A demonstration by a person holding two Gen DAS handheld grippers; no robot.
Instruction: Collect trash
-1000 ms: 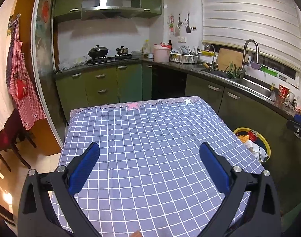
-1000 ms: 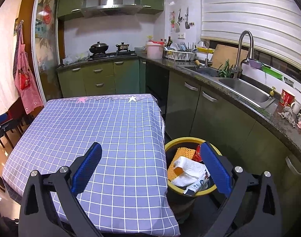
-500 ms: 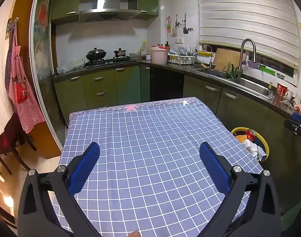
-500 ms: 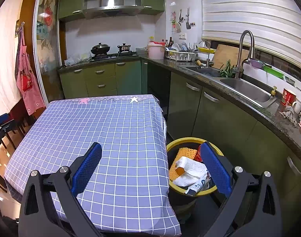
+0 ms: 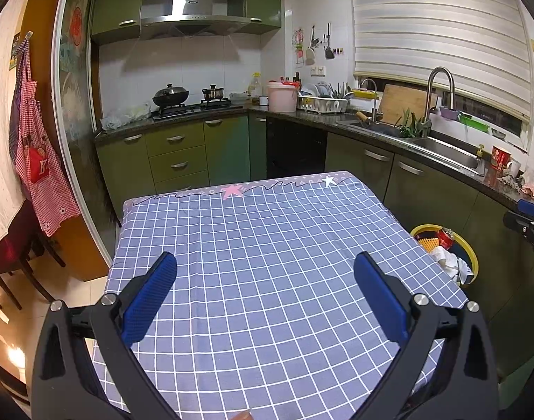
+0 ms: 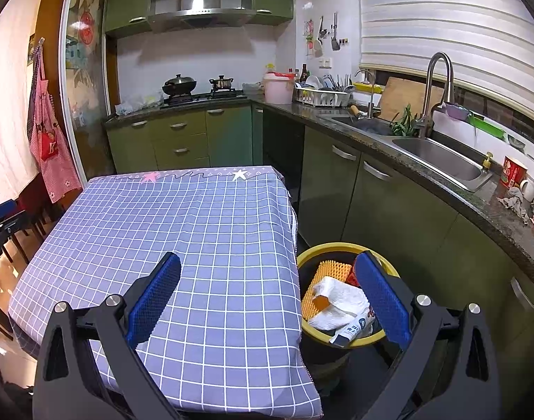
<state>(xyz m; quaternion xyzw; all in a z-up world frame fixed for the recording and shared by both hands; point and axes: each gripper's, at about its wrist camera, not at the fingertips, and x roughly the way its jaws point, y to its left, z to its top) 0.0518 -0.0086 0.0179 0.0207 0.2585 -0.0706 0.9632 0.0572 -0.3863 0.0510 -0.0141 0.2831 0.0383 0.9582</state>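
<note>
A yellow-rimmed trash bin (image 6: 337,247) stands on the floor by the table's right side. It holds crumpled white paper (image 6: 340,302), an orange ridged piece (image 6: 328,271), a red can (image 5: 444,238) and a small tube (image 6: 351,331). My right gripper (image 6: 267,262) is open and empty, hovering over the table's right edge with its right finger above the bin. My left gripper (image 5: 265,262) is also open and empty, over the middle of the blue checked tablecloth (image 5: 267,224). No trash shows on the cloth. The bin (image 5: 471,257) sits at the right in the left wrist view.
Green cabinets and a dark counter with a sink (image 6: 438,161) run along the right, close behind the bin. A stove with pots (image 5: 170,96) is at the back. An apron (image 5: 39,161) hangs on the left wall by dark chairs (image 5: 11,255).
Both views drift only slightly, as if the grippers rise and ease back a little. Both stay open and nothing is picked up or let go.
</note>
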